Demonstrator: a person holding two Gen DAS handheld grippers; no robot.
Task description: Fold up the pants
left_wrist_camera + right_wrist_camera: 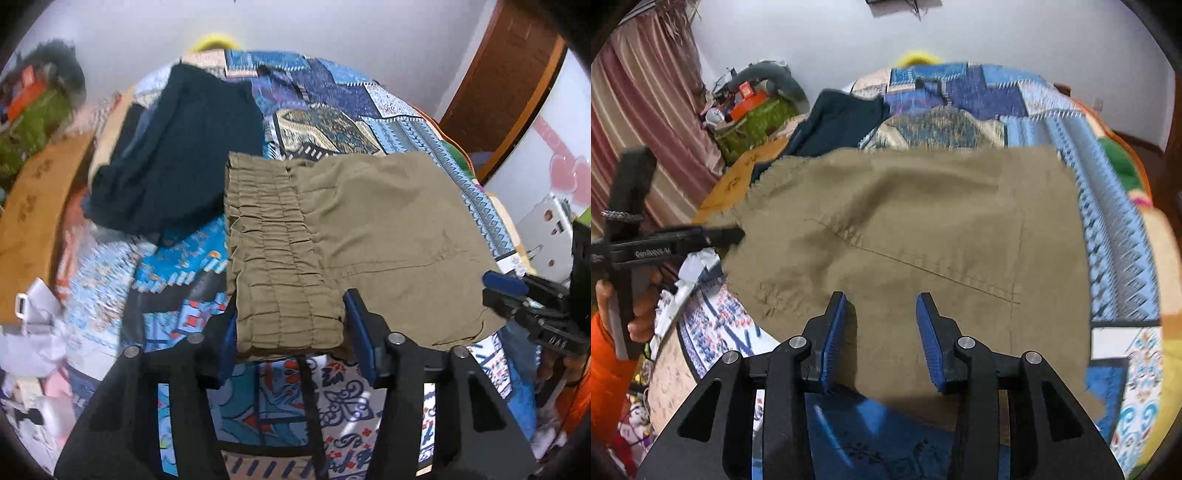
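The khaki pants [369,236] lie folded on the patterned bedspread [325,110], elastic waistband [273,251] at the left. My left gripper [291,325] is open, its blue pads either side of the waistband's near end. My right gripper [881,332] is open over the near edge of the pants [923,229], with cloth between its pads. The right gripper also shows at the right in the left wrist view [517,295], and the left one at the left in the right wrist view [731,234], at the pants' left edge.
A dark blue garment [177,155] lies on the bed behind and left of the pants. A wooden board [40,206] and clutter with a green bag [757,118] stand at the left. A door [498,74] is at the right; a curtain [639,110] hangs at the left.
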